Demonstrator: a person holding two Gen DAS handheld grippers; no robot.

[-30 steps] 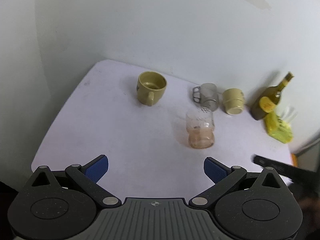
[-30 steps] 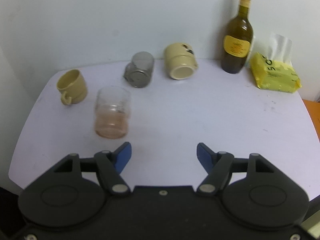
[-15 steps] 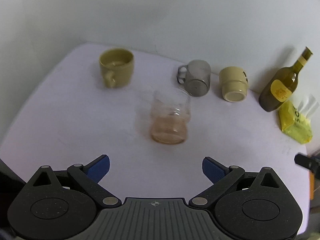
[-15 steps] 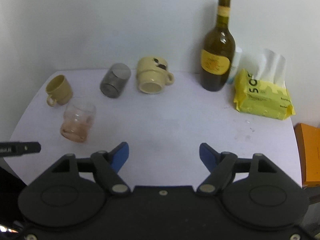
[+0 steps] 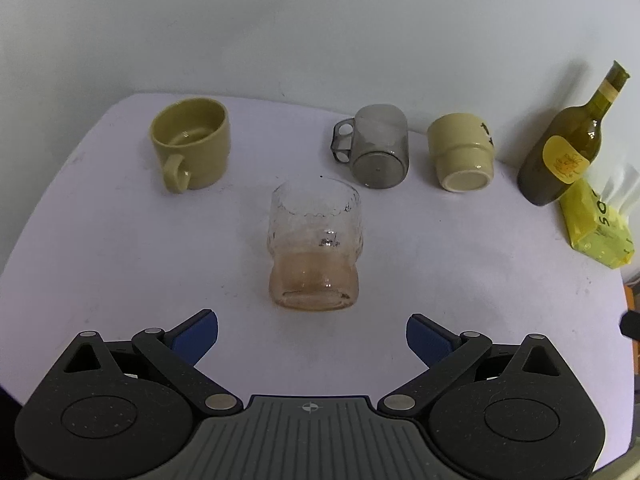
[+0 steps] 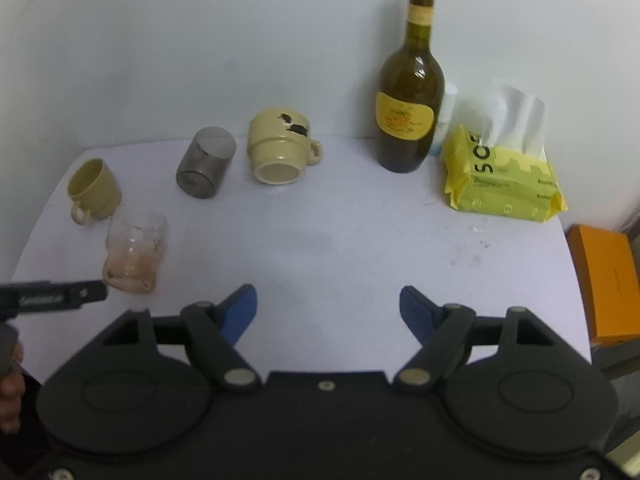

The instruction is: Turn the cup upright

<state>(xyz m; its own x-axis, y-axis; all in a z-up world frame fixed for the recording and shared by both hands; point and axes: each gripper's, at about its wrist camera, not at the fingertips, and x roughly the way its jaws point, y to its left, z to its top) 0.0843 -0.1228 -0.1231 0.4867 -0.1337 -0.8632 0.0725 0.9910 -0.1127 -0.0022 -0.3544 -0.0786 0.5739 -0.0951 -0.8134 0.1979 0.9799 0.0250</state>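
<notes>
A grey translucent mug (image 5: 378,148) (image 6: 206,168) and a cream ceramic mug (image 5: 460,154) (image 6: 280,148) lie on their sides at the back of the white table (image 5: 440,260). An olive mug (image 5: 192,142) (image 6: 94,190) and a pink-tinted glass (image 5: 316,244) (image 6: 134,254) stand upright. My left gripper (image 5: 312,336) is open and empty, just in front of the glass. My right gripper (image 6: 328,312) is open and empty over the table's middle front. A left finger (image 6: 60,298) shows at the right wrist view's left edge.
A green wine bottle (image 6: 410,96) (image 5: 564,148) and a yellow tissue pack (image 6: 504,176) (image 5: 596,224) stand at the back right by the wall. An orange box (image 6: 604,280) sits off the table's right edge.
My left gripper has swung right and closer, so the glass now sits centred in front of it. My right gripper has drawn back and turned right. Both stayed open.
</notes>
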